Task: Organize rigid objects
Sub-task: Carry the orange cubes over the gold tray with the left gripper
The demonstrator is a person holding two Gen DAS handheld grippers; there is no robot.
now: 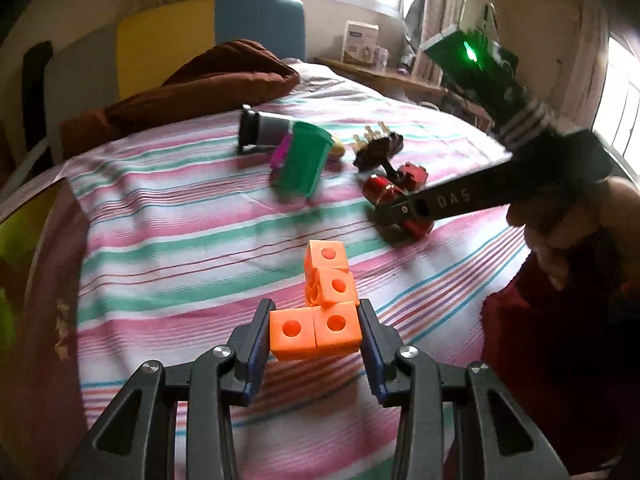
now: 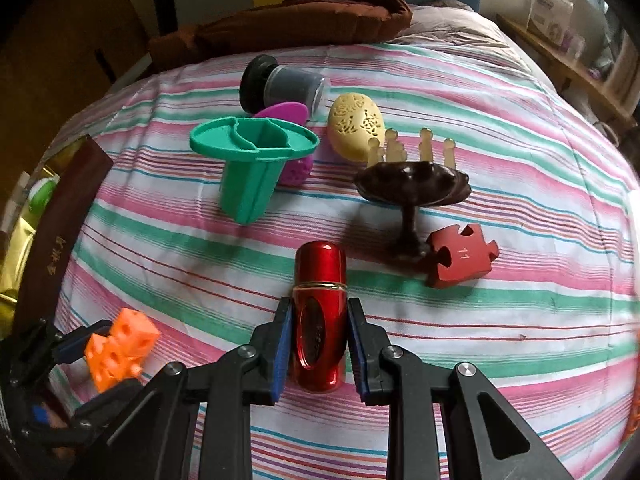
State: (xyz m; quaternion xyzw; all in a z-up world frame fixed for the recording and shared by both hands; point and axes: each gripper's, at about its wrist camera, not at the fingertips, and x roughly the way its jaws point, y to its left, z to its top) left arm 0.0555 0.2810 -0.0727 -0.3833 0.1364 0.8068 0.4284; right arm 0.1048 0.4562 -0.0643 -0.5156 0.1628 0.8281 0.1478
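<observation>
- Left gripper (image 1: 316, 336) is clamping an orange block cluster (image 1: 326, 300) at lower centre of the left wrist view — lifted clear of the striped bedsheet (image 1: 180, 240).
- Right gripper (image 2: 319, 344) is gripping a red metallic cylinder (image 2: 320, 316) at lower centre of the right wrist view.
- Green cup (image 2: 250, 160), red puzzle piece (image 2: 464, 256) and cream egg (image 2: 356, 124) are lying beyond, mid-frame.

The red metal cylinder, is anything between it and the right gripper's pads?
Nothing visible: the red metal cylinder sits directly between the right gripper pads, which press its sides.
</observation>
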